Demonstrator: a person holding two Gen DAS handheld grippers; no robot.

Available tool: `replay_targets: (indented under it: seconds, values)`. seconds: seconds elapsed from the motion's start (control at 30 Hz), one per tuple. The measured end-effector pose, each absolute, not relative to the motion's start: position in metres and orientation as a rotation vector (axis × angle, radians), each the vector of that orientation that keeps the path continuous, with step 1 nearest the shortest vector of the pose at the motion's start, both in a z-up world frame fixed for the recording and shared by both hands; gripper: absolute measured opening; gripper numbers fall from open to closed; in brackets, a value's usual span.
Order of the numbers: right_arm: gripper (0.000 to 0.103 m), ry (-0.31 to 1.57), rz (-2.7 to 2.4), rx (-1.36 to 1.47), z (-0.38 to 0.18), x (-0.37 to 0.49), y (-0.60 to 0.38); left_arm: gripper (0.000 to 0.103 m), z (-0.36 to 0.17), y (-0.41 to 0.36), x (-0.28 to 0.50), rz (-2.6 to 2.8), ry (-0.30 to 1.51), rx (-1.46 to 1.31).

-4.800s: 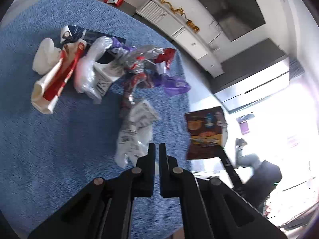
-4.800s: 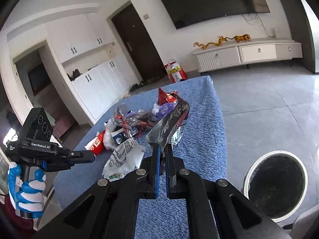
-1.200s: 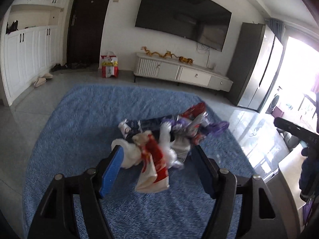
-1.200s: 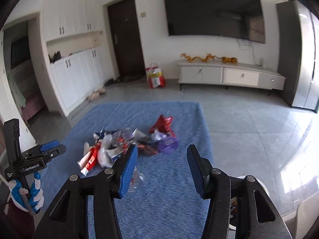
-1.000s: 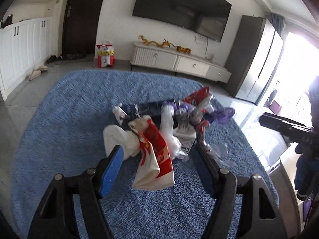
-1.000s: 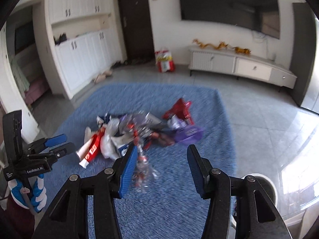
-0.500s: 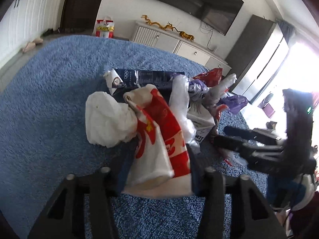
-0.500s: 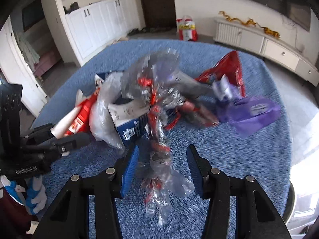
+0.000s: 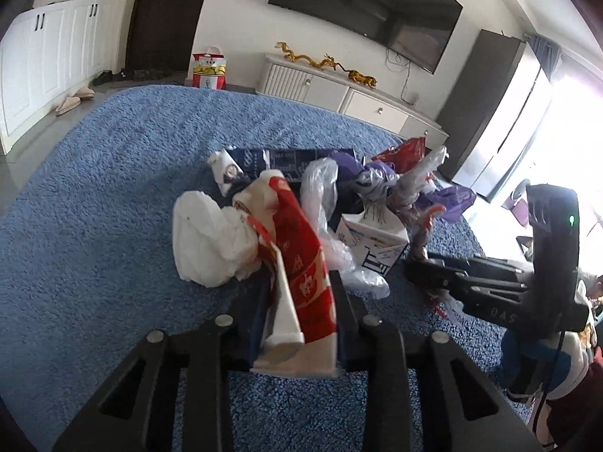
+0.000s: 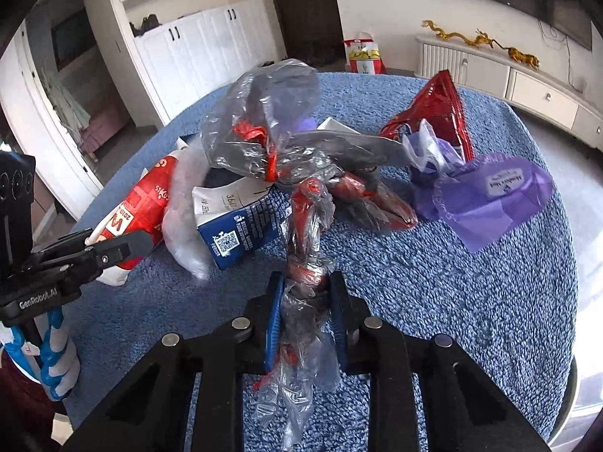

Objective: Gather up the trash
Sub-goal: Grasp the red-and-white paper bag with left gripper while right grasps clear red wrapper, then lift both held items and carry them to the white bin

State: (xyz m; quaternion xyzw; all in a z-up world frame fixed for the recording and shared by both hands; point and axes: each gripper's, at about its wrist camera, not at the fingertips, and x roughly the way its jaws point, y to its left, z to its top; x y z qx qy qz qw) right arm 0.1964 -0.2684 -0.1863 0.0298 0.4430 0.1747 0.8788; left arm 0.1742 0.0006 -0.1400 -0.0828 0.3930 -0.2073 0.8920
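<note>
While both our grippers close on litter, we list the heap on the blue rug (image 9: 113,188). Left gripper (image 9: 299,320): jaws closing, a red-and-white paper carton (image 9: 297,263) between them, pads touching its sides, at the heap's near-left edge. Right gripper (image 10: 305,316): jaws closing round a twisted clear plastic wrapper with red print (image 10: 305,263), near the rug's front edge. Beside the carton: crumpled white tissue (image 9: 207,241). Mid-heap: blue-and-white milk box (image 10: 237,226). Toward the rug's right edge: purple bag (image 10: 490,196), red foil packet (image 10: 437,109).
</note>
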Motion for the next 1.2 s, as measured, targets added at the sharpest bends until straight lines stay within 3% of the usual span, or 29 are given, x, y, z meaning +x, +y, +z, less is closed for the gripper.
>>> replay_targets:
  seconds: [0.7,1.2]
  values:
    - [0.023,0.792,0.388,0.191,-0.147,0.123,-0.315,0.022,-0.092,0.016,0.123,-0.384,0.791,-0.305]
    - [0.023,0.659,0.325,0.266,-0.118,0.07,-0.374,0.022,-0.041,-0.027,0.094,-0.445,0.747,-0.251]
